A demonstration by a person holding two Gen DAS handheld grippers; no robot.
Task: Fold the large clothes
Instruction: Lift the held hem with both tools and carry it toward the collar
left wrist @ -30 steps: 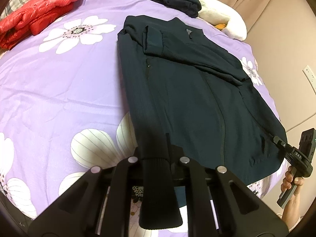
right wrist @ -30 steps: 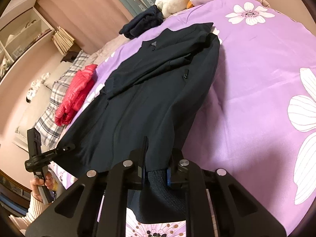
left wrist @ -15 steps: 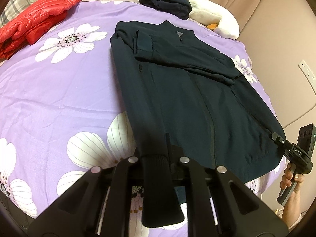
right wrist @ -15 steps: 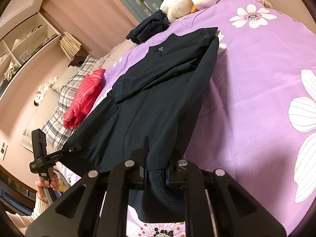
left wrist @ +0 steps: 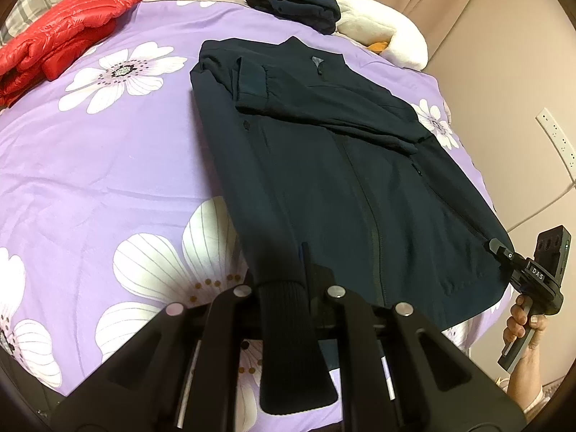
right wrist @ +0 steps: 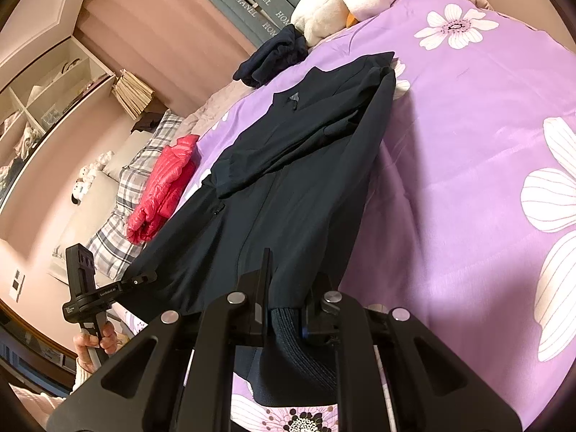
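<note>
A dark navy jacket lies front up on the purple flowered bedspread, one sleeve folded across its chest. My left gripper is shut on the ribbed hem at the jacket's near left corner. In the right wrist view the jacket stretches away towards its collar. There my right gripper is shut on the ribbed hem at the other bottom corner. Each view shows the other gripper at the hem's far end: the right gripper, the left gripper, each held by a hand.
A red puffer jacket lies at the bed's far left by a plaid pillow. A folded dark garment and a white plush toy sit near the headboard. Shelves line the wall.
Both grippers keep their hold on the hem corners. The right wrist view has tilted slightly, and the jacket sits a little lower in it.
</note>
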